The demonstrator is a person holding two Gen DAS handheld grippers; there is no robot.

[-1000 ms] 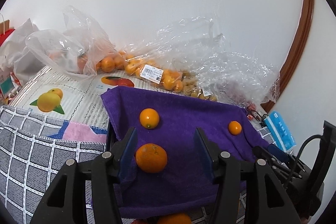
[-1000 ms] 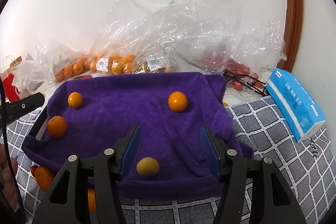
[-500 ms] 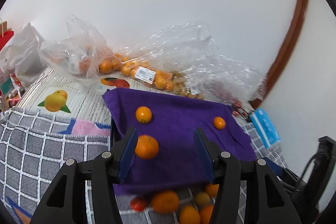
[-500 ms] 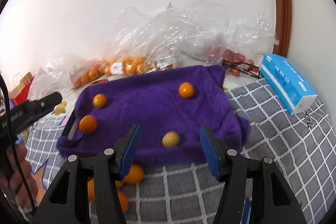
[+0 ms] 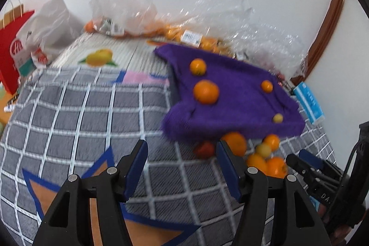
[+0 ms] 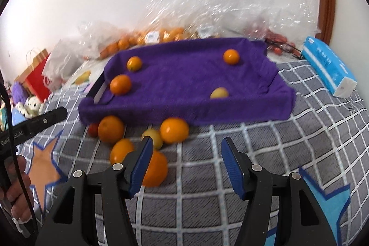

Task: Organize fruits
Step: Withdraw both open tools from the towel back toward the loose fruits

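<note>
Ahead, loose oranges lay just left of my right tool, nearer than the left tool; both gaped empty, the left's jaws just widening.

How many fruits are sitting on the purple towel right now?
4. On the purple towel: two oranges at its left end, one orange at the far right, and a yellow fruit near the front right. None appear hidden.

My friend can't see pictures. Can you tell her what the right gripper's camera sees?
The right gripper, open and empty, points at a pile of loose oranges on a grey checked blanket. Behind them, a purple towel carries four more fruits, with clear plastic bags against the white wall.
</note>
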